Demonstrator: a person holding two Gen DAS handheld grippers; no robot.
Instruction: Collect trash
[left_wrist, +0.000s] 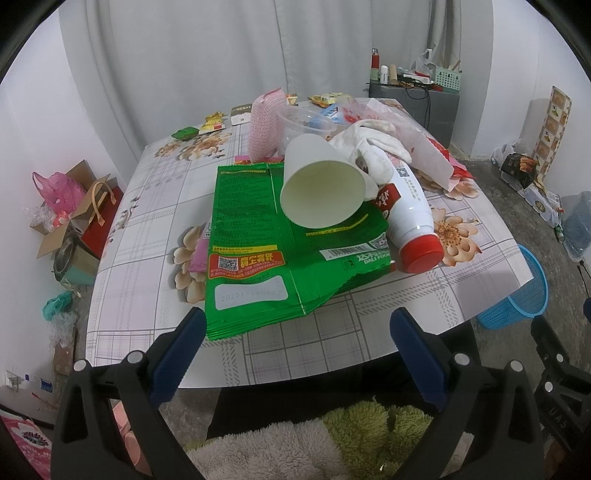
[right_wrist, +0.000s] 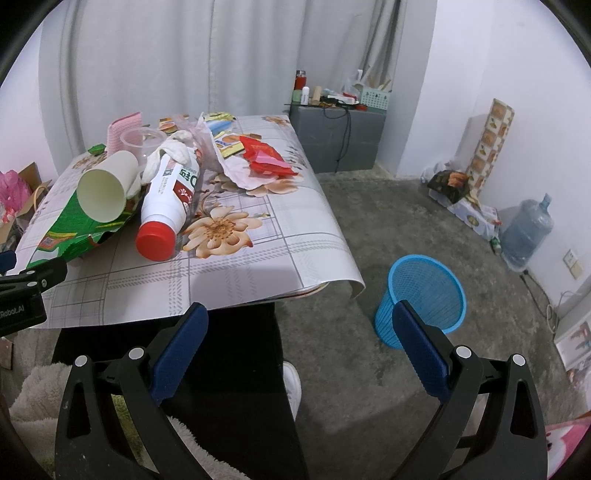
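The left claw (left_wrist: 297, 325) hangs at the near edge of the worktop (left_wrist: 147, 236), its blue pads spread wide with nothing between them. Just ahead of it lies a flat green snack bag (left_wrist: 258, 251), and on that bag a white paper cup (left_wrist: 321, 184) lies on its side, mouth toward the camera. Beside the cup, touching it, a white bottle with a red cap (left_wrist: 410, 218) lies tipped, cap toward the near edge; a crumpled white tissue (left_wrist: 373, 140) rests over its far end. Behind these stand a clear plastic tub (left_wrist: 306, 123) and a pink patterned pouch (left_wrist: 264, 125), with more wrappers scattered toward the far edge.

The right claw (right_wrist: 299, 325) is also wide apart and empty, held off the worktop's corner above the concrete floor (right_wrist: 369, 206). A blue mesh bin (right_wrist: 424, 291) stands on the floor near the worktop's right corner, partly hidden behind one pad. A red wrapper (right_wrist: 267, 160) lies on crumpled paper further back
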